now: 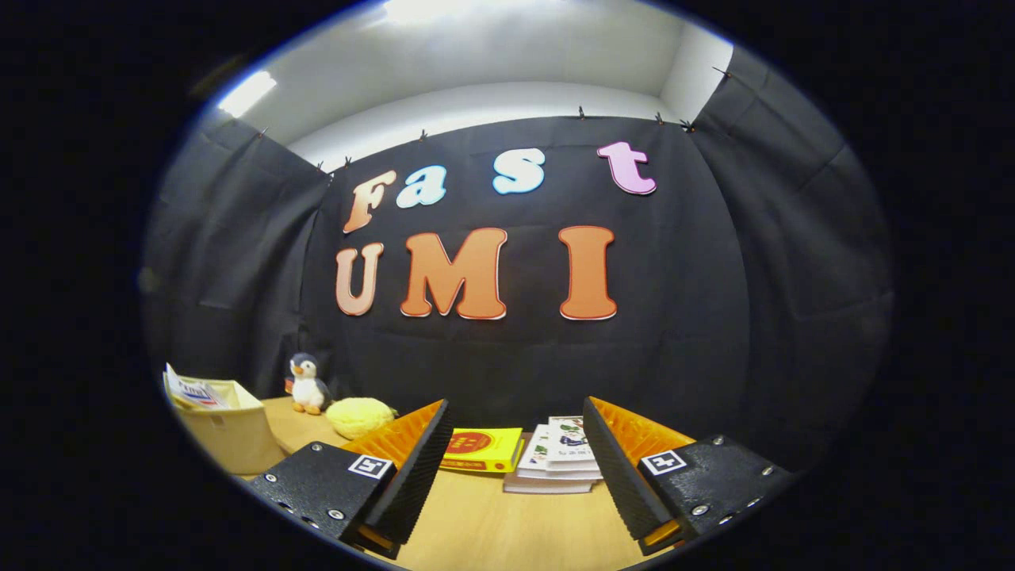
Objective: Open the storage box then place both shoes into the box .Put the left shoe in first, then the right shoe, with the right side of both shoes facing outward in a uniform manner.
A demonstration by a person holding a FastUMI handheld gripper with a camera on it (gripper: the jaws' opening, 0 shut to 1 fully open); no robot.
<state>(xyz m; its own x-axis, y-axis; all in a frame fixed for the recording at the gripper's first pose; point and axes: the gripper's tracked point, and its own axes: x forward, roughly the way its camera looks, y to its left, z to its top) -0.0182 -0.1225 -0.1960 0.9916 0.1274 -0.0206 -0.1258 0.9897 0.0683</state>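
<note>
My gripper point(515, 412) is open, its two black ribbed fingers point(408, 476) with orange backs spread wide above a wooden table point(484, 523). Nothing lies between them. A beige box point(230, 424) with printed flaps stands on the table, left of the left finger and a little beyond it. Its top looks open, with a flap folded up at its far left corner.
A toy penguin point(305, 385) and a yellow plush lump point(358, 416) sit at the back left against the black cloth. Beyond the fingers lie a yellow book point(484, 450) and a stack of white booklets point(559, 456).
</note>
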